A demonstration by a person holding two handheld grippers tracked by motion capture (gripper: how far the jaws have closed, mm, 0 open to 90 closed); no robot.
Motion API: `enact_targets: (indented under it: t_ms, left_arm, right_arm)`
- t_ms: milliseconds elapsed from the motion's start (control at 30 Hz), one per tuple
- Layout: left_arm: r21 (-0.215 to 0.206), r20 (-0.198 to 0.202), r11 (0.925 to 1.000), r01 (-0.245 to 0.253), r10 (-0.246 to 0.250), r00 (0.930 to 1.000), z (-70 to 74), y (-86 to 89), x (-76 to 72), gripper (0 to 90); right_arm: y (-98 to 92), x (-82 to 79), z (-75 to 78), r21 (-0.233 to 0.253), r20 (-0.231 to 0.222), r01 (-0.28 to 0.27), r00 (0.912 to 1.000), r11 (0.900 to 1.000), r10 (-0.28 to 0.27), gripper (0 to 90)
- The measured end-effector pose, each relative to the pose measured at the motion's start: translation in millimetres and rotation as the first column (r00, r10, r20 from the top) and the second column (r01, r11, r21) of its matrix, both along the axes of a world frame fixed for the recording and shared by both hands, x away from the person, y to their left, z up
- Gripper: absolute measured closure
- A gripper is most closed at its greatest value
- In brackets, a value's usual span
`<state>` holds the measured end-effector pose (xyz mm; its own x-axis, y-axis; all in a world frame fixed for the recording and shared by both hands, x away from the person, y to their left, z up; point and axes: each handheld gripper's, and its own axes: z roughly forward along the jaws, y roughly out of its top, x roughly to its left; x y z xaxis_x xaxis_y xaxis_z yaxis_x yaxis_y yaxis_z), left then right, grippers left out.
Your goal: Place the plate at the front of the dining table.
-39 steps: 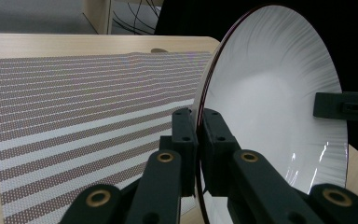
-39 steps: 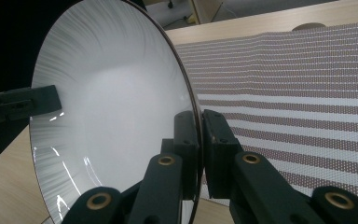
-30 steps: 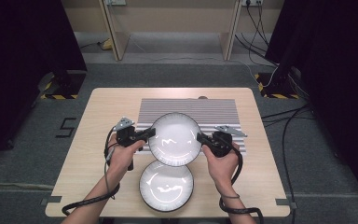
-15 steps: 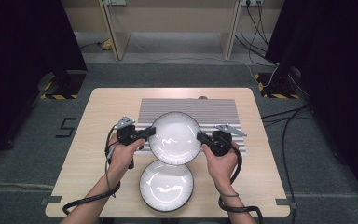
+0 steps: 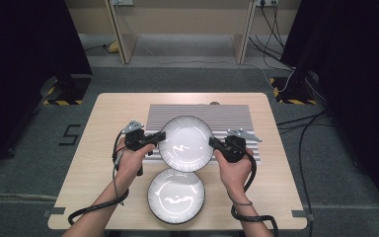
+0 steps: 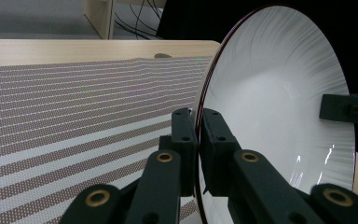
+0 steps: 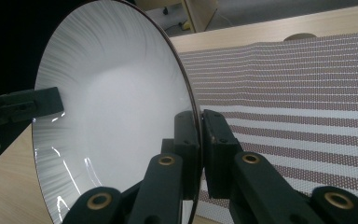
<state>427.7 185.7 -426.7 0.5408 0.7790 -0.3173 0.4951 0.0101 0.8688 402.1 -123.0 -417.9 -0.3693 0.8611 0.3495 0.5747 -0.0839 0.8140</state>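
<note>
Both grippers hold one white plate [image 5: 185, 143] by opposite edges over the striped mat [image 5: 237, 116] on the worktop [image 5: 108, 106]. The left gripper [image 5: 155, 138] has its fingers [image 6: 184, 140] clamped on the plate's left rim, and the right gripper [image 5: 215, 144] has its fingers [image 7: 186, 140] clamped on the right rim; in each gripper view the rim runs straight down between the two pads. A second plate [image 5: 175, 195] lies on the worktop just in front of the held one, toward the person, and from the high view their edges seem to overlap slightly, which suggests the held plate is above it rather than touching.

The step in hand looks like carrying or setting down the plate with two grips. To do it well, the two hands should move as one, keeping the spacing between the grippers constant so neither pair of fingers drags along or slips off the glossy rim. The plate should stay level, and its near edge should clear the second plate before any lowering. If it is meant for the mat, it should come down flat, with both grips released together only once the base rests fully.
</note>
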Motion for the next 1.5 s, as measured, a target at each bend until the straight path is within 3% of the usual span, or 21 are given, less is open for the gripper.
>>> enact_targets:
  t_ms: [1500]
  left_arm:
    - [-0.008, -0.018, 0.9997, -0.024, 0.024, 0.9996, -1.1, -4.0, 22.9, 84.2]
  right_arm:
    - [0.5, 20.9, 3.3, -0.02, 0.013, 0.017, 0.9998, 1.0, -0.017, 85.3]
